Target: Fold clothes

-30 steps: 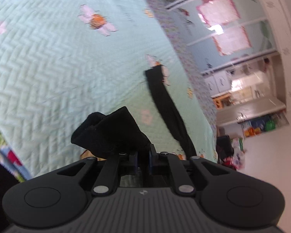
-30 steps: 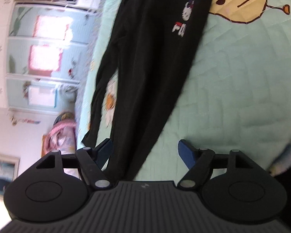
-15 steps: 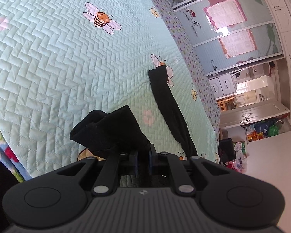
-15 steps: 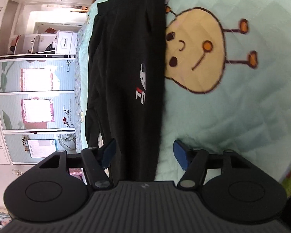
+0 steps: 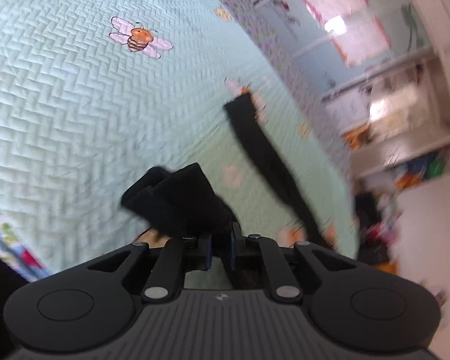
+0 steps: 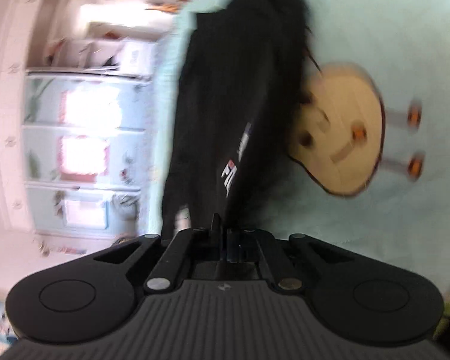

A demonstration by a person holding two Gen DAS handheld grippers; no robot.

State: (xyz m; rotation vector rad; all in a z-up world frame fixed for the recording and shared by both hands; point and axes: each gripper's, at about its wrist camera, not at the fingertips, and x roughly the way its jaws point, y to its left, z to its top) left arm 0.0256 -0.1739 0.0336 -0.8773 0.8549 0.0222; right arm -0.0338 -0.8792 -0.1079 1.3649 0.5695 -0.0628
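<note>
Grippers: 2, the left gripper [image 5: 220,250] and the right gripper [image 6: 223,244]
Black garments: 1, the black trousers [image 6: 237,96], seen in both wrist views
Printed logos on the trousers: 1, the white logo [image 6: 232,168]
Quilts: 1, the pale green quilt [image 5: 75,96]
Sharp bee prints on the quilt: 1, the bee print [image 5: 139,37]
Large tan cartoon figures on the quilt: 1, the tan cartoon figure [image 6: 342,132]

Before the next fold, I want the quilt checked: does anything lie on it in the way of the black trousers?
Nothing visible does. The quilt beyond the trousers shows only printed bees. Both tongs already pinch the black cloth.
</note>
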